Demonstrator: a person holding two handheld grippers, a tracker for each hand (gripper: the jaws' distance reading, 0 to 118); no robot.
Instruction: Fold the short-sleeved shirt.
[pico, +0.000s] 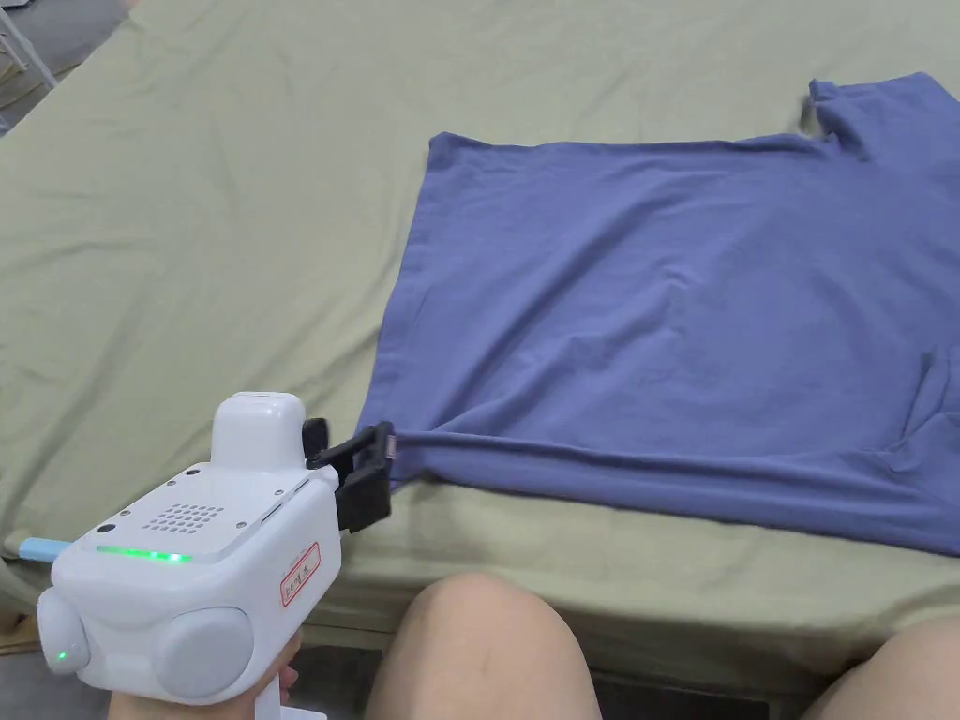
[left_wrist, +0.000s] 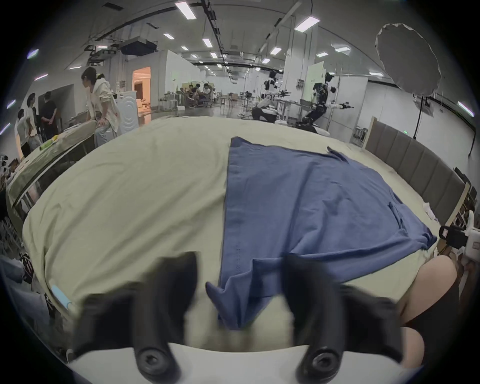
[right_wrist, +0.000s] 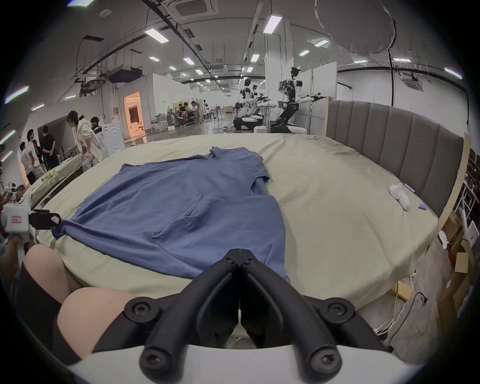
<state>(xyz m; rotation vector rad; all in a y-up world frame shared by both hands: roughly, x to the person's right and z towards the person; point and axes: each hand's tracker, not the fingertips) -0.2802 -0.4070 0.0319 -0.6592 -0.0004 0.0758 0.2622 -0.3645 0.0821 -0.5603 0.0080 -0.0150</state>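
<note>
Head view: the blue shirt lies flat on a green bedsheet, right of centre. The left gripper, lower left, has its jaws spread about the hem corner. The right gripper is pressed together at the shirt's near edge; whether it pinches cloth cannot be told. A grey headboard and a lit hall lie behind.

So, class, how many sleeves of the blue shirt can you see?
2. The far sleeve lies flat across the shirt from the person; the near sleeve sits in the shut right tongs.
</note>
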